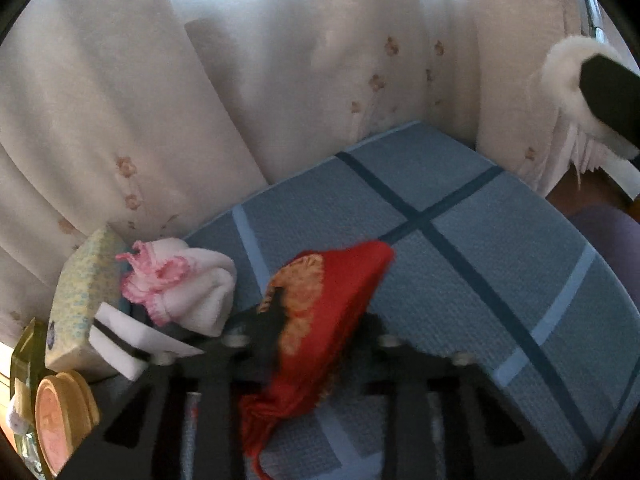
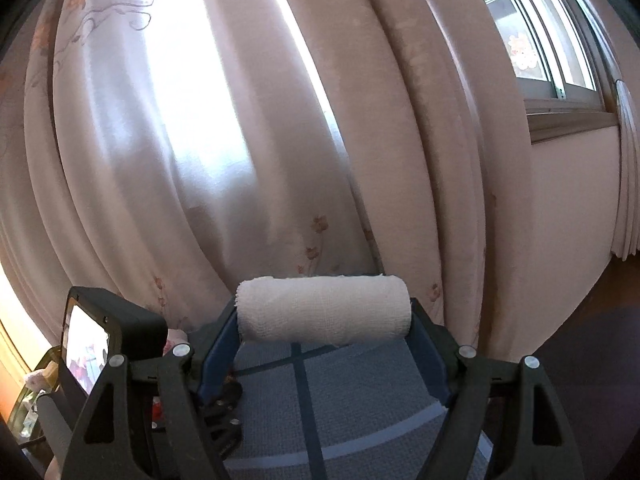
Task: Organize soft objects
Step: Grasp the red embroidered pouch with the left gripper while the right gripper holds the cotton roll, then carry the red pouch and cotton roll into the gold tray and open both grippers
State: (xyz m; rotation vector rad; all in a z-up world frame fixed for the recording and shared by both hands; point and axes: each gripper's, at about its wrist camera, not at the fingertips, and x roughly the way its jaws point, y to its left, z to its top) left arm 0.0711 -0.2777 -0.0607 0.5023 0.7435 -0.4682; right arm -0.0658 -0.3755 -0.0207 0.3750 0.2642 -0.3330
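In the left wrist view my left gripper (image 1: 316, 340) is shut on a red cloth with a gold pattern (image 1: 320, 312), held just above the blue checked cloth surface (image 1: 460, 248); its fingers are mostly hidden by the cloth. A white sock with pink frills (image 1: 188, 284) lies at the left beside it. In the right wrist view my right gripper (image 2: 324, 332) is shut on a white bandage roll (image 2: 324, 308), held crosswise between the blue pads above the blue cloth surface (image 2: 344, 400). The roll and the right gripper also show at the far right of the left wrist view (image 1: 568, 84).
A patterned tissue box (image 1: 80, 296), a white block (image 1: 120, 340), a round pinkish wooden item (image 1: 60, 416) and a green glass piece (image 1: 24, 352) crowd the left edge. Pale curtains (image 1: 240, 80) hang behind the surface. A window (image 2: 532, 28) is at upper right.
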